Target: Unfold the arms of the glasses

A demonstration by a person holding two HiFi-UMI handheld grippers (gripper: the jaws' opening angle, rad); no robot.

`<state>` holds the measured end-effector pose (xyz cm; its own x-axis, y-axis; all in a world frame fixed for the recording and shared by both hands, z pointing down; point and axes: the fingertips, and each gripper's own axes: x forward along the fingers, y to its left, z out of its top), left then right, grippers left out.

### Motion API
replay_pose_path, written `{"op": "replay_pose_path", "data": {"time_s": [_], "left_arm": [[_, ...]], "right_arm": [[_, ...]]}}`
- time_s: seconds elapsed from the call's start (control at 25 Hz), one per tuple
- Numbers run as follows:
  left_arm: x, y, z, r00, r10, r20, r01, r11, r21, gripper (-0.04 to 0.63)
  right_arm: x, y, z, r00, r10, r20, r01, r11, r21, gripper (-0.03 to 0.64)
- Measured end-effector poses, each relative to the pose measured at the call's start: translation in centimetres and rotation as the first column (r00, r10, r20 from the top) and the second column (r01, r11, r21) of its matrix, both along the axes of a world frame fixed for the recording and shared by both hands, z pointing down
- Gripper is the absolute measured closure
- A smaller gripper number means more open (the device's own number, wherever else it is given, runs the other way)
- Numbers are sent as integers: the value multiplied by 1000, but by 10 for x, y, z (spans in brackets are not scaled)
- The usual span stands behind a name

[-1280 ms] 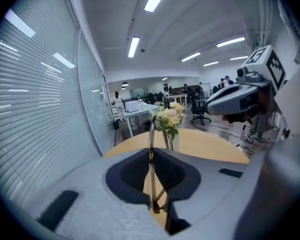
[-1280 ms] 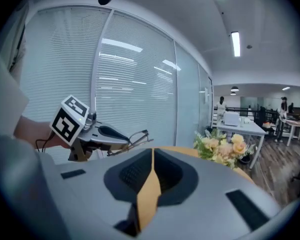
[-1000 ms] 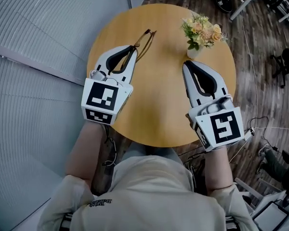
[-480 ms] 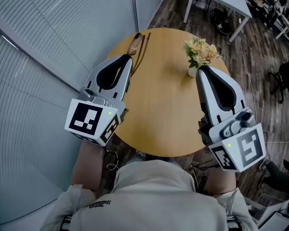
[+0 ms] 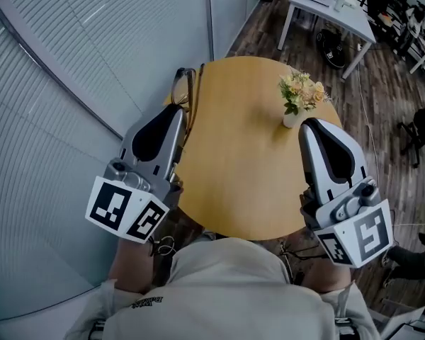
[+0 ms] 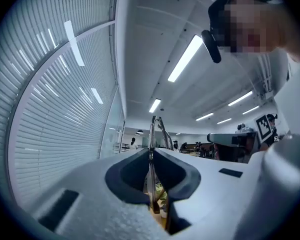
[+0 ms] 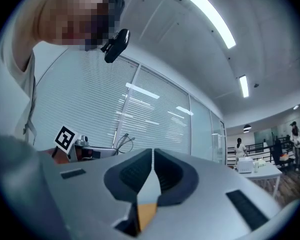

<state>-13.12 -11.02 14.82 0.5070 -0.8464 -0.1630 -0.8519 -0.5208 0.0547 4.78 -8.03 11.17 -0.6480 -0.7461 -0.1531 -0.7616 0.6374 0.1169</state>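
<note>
The thin-framed glasses [image 5: 189,89], arms folded, hang above the left rim of the round wooden table [image 5: 248,183], clamped in my left gripper [image 5: 178,110]. In the left gripper view the frame [image 6: 153,129] stands up between the jaws, which are shut on it [image 6: 151,153]. My right gripper [image 5: 309,123] is raised over the table's right side, shut with nothing between its pads [image 7: 152,153]. From the right gripper view the left gripper's marker cube [image 7: 66,138] and the glasses [image 7: 123,141] show against the blinds. The two grippers are well apart.
A small white vase of flowers [image 5: 299,96] stands on the table just beyond the right gripper's tip. Slatted window blinds [image 5: 71,83] run along the left. A white desk [image 5: 329,6] and office chairs stand behind on the wooden floor.
Both grippers have lifted up off the table toward the head camera. The left one carried the glasses up with it, away from the tabletop. The jaws kept the same.
</note>
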Motion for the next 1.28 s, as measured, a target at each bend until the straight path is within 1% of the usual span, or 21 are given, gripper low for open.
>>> {"op": "replay_pose_path", "data": {"time_s": [0.12,0.2,0.28,0.48,0.64,0.72,0.84,1.04,1.28], "left_arm": [[-6,9,0,999,-3,-34,3,1000,-14,554],[-9,13,3,999,-6,-39,5,1000,-28,554],[-12,15,10,999,-7,-46,5,999,-45,554],[-14,15,38,998,-7,-61,2,997,-83,554],[-11,13,49,997,4,-71,-11,994,-106,554],[-10,13,50,998,6,-65,-12,994,-105,554],[-10,16,49,999,-8,-37,5,996,-89,554],[-9,19,49,999,-9,-48,4,996,-88,554],[-3,22,53,999,9,-41,-13,995,-94,554]], "right_arm": [[-2,0,5,1000,0,-19,0,1000,-6,583],[-4,0,13,997,19,-69,-20,1000,-6,583],[-4,0,25,994,25,-102,-28,999,-24,583],[2,-4,55,994,30,-107,-42,993,-112,583],[1,-7,68,992,26,-126,-44,989,-142,582],[-1,-6,70,991,20,-130,-40,988,-151,583],[-4,0,71,991,12,-136,-32,989,-143,583],[-2,0,73,991,11,-134,-30,990,-138,583],[-9,-1,61,996,-5,-94,-6,993,-121,582]]}}
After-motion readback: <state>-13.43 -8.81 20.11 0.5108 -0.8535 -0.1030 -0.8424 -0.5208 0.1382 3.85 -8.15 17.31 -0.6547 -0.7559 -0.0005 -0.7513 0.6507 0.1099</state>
